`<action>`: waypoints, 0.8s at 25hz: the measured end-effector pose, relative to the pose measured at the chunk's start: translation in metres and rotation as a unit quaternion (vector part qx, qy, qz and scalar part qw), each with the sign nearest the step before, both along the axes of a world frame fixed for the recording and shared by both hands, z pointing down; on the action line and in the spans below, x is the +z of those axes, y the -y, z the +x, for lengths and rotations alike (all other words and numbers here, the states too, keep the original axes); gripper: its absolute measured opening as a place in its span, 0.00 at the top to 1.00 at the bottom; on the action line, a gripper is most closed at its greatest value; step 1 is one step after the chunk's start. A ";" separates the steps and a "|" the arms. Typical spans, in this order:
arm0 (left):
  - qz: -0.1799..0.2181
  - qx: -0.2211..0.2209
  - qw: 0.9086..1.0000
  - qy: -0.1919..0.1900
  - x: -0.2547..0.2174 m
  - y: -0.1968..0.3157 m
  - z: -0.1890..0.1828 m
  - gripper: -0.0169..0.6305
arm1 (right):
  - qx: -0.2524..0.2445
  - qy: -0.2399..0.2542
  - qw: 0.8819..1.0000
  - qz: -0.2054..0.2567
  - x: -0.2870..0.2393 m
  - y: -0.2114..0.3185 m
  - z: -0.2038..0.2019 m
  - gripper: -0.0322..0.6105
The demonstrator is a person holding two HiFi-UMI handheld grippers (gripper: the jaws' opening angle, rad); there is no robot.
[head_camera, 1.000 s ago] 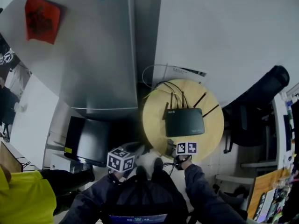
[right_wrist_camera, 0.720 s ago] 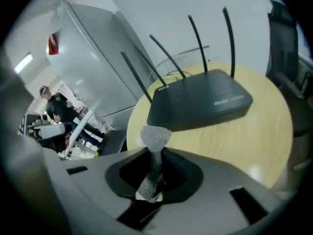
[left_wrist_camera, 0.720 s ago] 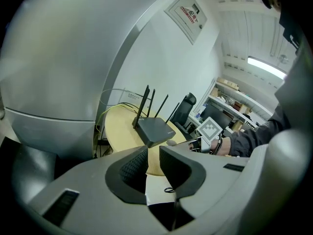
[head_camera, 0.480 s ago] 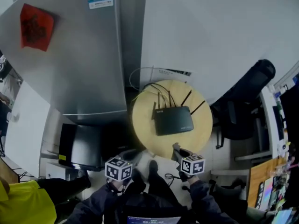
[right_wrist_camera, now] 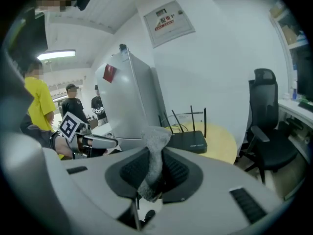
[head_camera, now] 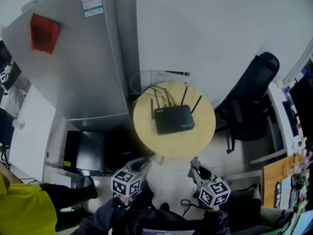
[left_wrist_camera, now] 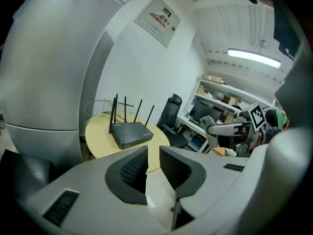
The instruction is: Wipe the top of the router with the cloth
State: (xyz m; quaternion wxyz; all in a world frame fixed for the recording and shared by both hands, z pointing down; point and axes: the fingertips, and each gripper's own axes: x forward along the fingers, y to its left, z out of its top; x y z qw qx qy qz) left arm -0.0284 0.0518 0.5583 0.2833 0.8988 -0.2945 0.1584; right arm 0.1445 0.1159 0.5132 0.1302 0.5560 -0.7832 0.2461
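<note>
The black router (head_camera: 173,120) with several upright antennas lies on the round yellow table (head_camera: 195,141); nothing touches its top. Both grippers hang off the table's near edge, on my side. My right gripper (head_camera: 196,166) is shut on a grey cloth (right_wrist_camera: 155,151), which sticks up between its pads. Beyond that cloth, the right gripper view shows the router (right_wrist_camera: 188,141). My left gripper (head_camera: 141,165) has its jaws almost together, with only a thin slit and nothing in it (left_wrist_camera: 153,168). It faces the router (left_wrist_camera: 129,133) and table (left_wrist_camera: 98,136).
A tall grey fridge (head_camera: 83,67) stands left of the table. A black office chair (head_camera: 249,102) is on the right, a dark box (head_camera: 88,151) on the floor at left. Cables (head_camera: 146,82) loop behind the router. A person in yellow (head_camera: 24,209) stands at lower left.
Both grippers have drawn back from the table toward me. The right one was at the table's near edge and now hangs off it. The router lies as before.
</note>
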 end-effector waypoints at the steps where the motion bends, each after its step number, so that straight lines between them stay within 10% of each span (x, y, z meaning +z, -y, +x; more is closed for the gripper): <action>1: 0.005 -0.006 1.000 -0.003 -0.007 -0.012 0.001 0.88 | -0.002 -0.001 1.000 0.010 -0.007 -0.015 0.001 0.83; 20: 0.041 0.000 0.999 -0.029 -0.069 -0.216 -0.012 0.88 | -0.018 -0.017 0.997 0.075 -0.065 -0.179 -0.047 0.83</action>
